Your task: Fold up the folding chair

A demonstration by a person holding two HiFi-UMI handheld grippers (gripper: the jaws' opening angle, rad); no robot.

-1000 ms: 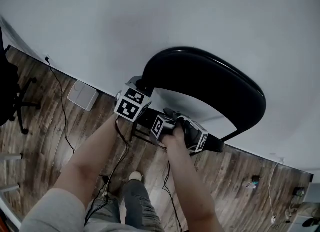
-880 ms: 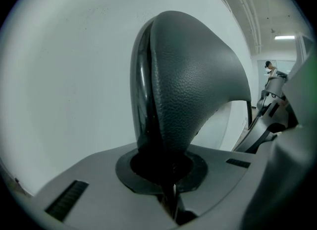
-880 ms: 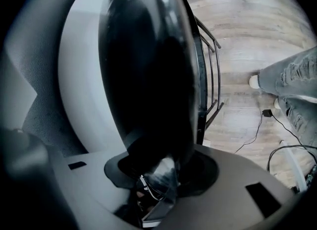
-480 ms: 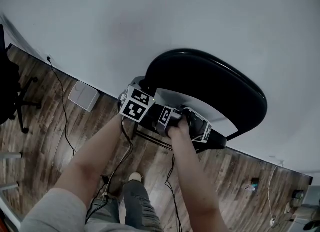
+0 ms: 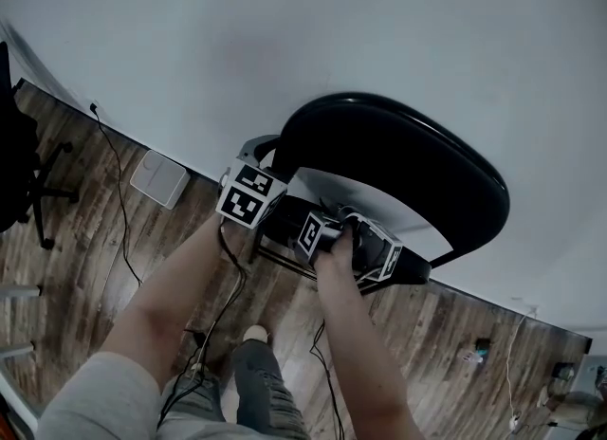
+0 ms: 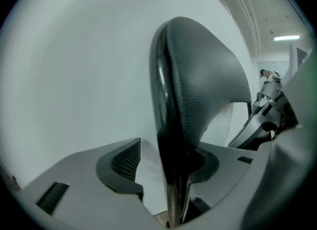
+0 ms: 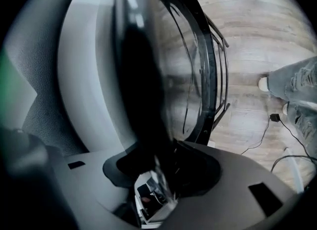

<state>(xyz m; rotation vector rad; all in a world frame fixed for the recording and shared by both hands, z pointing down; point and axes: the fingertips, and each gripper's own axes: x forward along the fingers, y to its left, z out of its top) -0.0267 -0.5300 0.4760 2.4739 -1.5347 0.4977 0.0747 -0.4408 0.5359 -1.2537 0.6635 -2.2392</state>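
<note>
Nearest to me, my arms are reaching out over my jeans and one pale shoe on the wooden floor. Each of my tongs is carrying a cube printed with black-and-white square markers, and the left cube is showing two of them plainly.

My left tongs are opening. An edge of the chair is standing upright between the jaws. It is lying against the right-hand pad, while the other pad is standing clear of it with white wall showing in the gap, so nothing is being clamped. My right tongs are opening too, with a dark, glossy part of the chair running up between the jaws. The pads are sitting close on either side of it, but I am not seeing them press on it.

The black chair is standing upright and flat, just beside the white wall. My tongs are at its near lower edge, the left ones toward its left end and the right ones nearer the middle. In the right gripper view its thin tubes are lying close together.

Farther off, a cable is trailing across the floor from the wall. A flat white box is lying by the wall, and the foot of an office chair is showing at the far left.
</note>
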